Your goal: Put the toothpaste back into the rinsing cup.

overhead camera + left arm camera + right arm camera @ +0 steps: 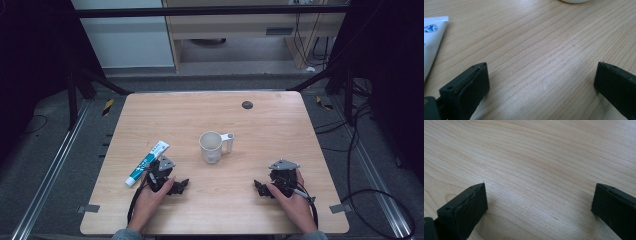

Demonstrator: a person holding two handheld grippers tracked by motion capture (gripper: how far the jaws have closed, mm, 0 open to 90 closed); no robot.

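A white mug stands upright near the table's middle, its handle pointing right. A white and teal toothpaste tube lies at the front left, and its flat end shows in the left gripper view. My left gripper rests on the wood just right of the tube, open, with nothing between its jaws. My right gripper rests at the front right, open, its jaws over bare wood. The mug's base peeks in at the top of the left gripper view.
The wooden table has a small dark round hole near its far edge. Cables trail on the floor at the right, and black frame bars stand beyond the table's far corners.
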